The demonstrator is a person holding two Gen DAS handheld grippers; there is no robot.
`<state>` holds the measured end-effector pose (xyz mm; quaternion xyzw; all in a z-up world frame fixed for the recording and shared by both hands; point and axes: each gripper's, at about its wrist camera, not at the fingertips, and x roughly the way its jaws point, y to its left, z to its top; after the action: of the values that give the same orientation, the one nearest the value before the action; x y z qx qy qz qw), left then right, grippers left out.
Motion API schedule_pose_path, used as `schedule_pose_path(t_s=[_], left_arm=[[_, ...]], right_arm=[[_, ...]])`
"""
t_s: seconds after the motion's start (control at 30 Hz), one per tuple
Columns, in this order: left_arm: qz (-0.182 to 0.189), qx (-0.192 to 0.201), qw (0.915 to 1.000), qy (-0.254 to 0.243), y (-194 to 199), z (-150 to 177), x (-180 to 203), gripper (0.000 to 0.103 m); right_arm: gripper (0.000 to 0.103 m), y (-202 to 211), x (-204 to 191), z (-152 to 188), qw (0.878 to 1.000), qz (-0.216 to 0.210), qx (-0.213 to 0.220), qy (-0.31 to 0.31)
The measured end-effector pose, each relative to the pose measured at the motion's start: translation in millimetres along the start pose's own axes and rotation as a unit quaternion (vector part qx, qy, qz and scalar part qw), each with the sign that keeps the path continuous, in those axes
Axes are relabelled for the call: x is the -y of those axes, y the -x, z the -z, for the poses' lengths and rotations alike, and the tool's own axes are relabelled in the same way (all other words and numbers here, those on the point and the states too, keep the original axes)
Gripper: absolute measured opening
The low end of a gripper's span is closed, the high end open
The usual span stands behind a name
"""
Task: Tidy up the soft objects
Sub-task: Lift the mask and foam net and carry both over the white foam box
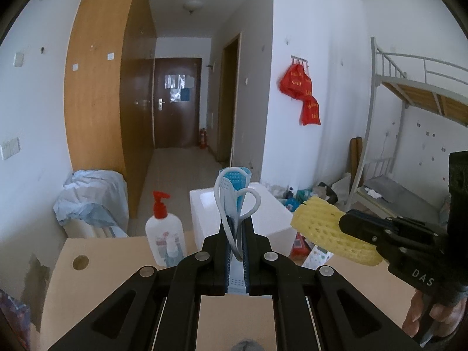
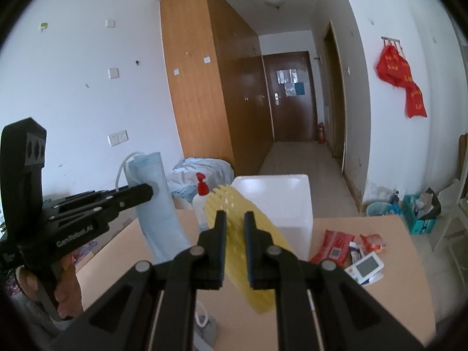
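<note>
My left gripper (image 1: 237, 234) is shut on a blue face mask (image 1: 234, 187) with white ear loops, held upright above the light wooden table (image 1: 117, 266). The mask also shows in the right wrist view (image 2: 155, 204), pinched by the left gripper (image 2: 150, 191). My right gripper (image 2: 234, 219) is shut on a yellow foam net sleeve (image 2: 248, 234), held above the table. The sleeve (image 1: 324, 231) and the right gripper (image 1: 348, 225) also show in the left wrist view, at the right. A white foam box (image 2: 275, 201) stands open-topped at the table's far edge, just beyond both grippers.
A white pump bottle with a red top (image 1: 165, 231) stands left of the foam box (image 1: 263, 204). Red packets (image 2: 336, 248) and a small white device (image 2: 367, 266) lie on the table's right side. Another mask (image 2: 204, 324) lies near the front edge. A bunk bed (image 1: 409, 152) stands at the right.
</note>
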<state>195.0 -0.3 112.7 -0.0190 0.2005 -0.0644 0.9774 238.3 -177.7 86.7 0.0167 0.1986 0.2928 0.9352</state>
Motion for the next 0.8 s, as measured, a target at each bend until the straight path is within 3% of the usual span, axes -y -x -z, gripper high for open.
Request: schedule_pose_path(t_s=[0.47, 0.8], left_arm=[[-0.002, 0.017, 0.9998, 0.013, -39, -44, -13, 0.007], [0.004, -0.002, 0.9998, 0.019, -84, -52, -24, 0.007]], right_arm=[[0.015, -29, 16, -34, 1.0, 0.019, 0.01, 0.005], [0.015, -53, 27, -42, 1.0, 0.014, 0.008, 0.0]])
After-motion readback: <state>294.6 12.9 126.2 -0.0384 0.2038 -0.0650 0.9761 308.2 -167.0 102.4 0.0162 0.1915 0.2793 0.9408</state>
